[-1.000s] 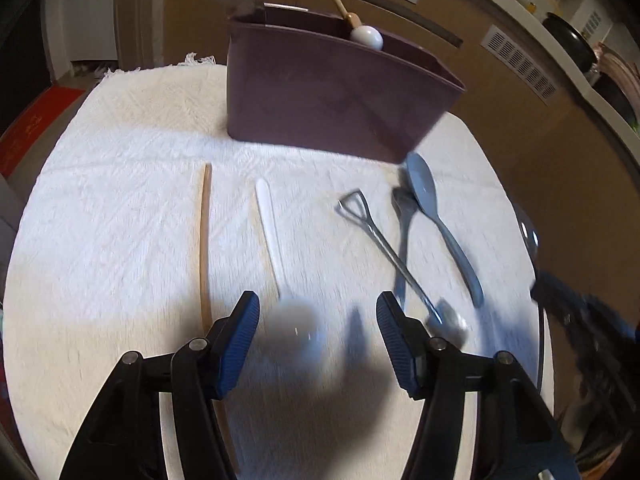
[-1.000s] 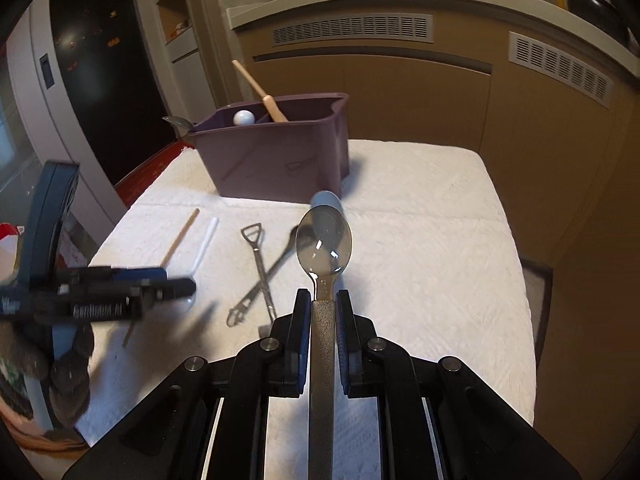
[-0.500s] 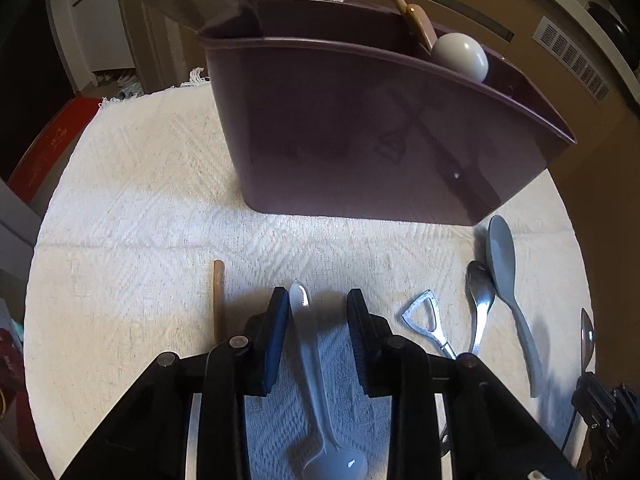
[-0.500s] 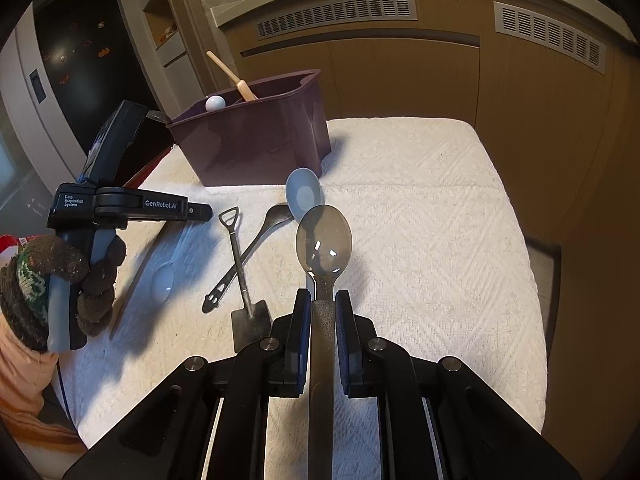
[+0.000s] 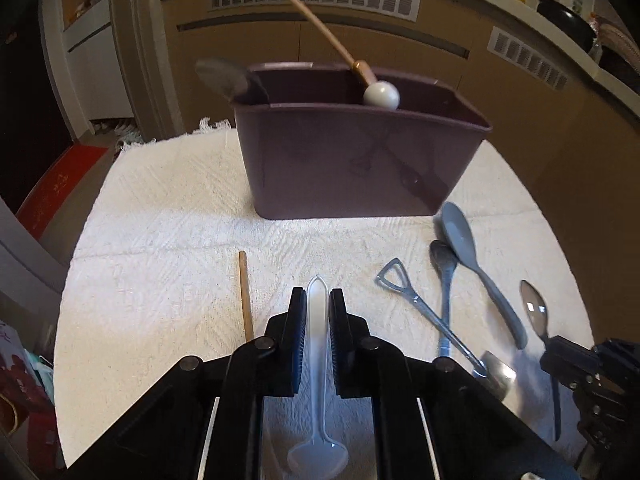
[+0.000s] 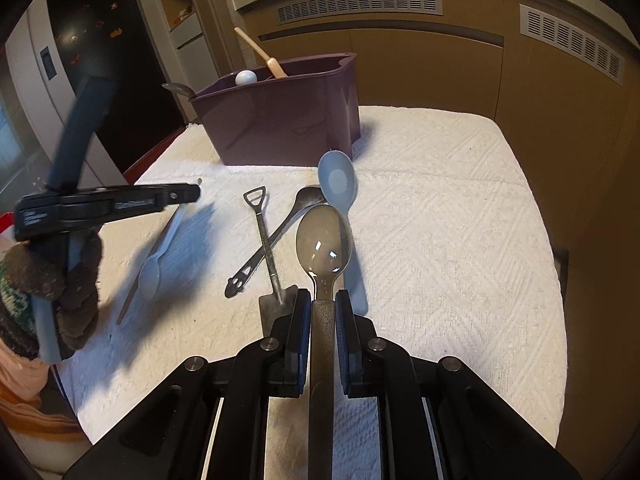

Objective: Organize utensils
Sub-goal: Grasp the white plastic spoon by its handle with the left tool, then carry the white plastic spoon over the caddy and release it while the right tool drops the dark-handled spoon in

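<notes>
Between the closing jaws of your left tongs [image 5: 317, 312], just above the white cloth [image 5: 168, 240], the plastic spoon [image 5: 318, 360] looks light, thin and slippery, so grip its handle gently at mid-length.

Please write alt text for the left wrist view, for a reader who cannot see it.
The left hand-held gripper is closing on a white plastic spoon, handle pointing forward, above a white cloth. Ahead stands a purple bin already holding utensils; a wooden stick and several spoons lie on the cloth.
</notes>
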`<state>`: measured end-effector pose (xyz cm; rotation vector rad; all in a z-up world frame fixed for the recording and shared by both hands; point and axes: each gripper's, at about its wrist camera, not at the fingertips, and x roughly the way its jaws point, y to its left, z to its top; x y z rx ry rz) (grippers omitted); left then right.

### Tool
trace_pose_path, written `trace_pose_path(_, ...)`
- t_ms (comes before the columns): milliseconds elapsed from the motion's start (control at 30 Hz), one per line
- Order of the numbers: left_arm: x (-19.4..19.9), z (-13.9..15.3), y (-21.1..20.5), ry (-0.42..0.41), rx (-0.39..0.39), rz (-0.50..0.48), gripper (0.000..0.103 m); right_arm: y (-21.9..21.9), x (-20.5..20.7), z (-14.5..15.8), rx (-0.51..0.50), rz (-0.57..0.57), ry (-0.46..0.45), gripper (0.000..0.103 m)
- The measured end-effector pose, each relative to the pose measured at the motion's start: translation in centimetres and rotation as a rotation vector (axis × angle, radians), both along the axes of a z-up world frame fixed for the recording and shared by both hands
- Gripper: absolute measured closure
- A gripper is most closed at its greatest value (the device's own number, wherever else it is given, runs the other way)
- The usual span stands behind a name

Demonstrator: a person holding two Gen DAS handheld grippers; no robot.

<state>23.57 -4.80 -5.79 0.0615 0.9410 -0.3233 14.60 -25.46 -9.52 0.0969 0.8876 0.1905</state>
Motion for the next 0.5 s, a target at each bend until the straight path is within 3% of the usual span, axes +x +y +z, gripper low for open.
trace_pose_path(267,-3.9,4.6,1.3,-0.096,-0.102,-0.024,0.094,1.4,0.4,-1.4,-0.036,0.023,0.058,0.09)
trace_pose_path(500,-5.8,5.0,3.5,-0.128,-0.13,0.0,0.094,1.8,0.7,-1.9,-0.058,0.04,0.085,0.089)
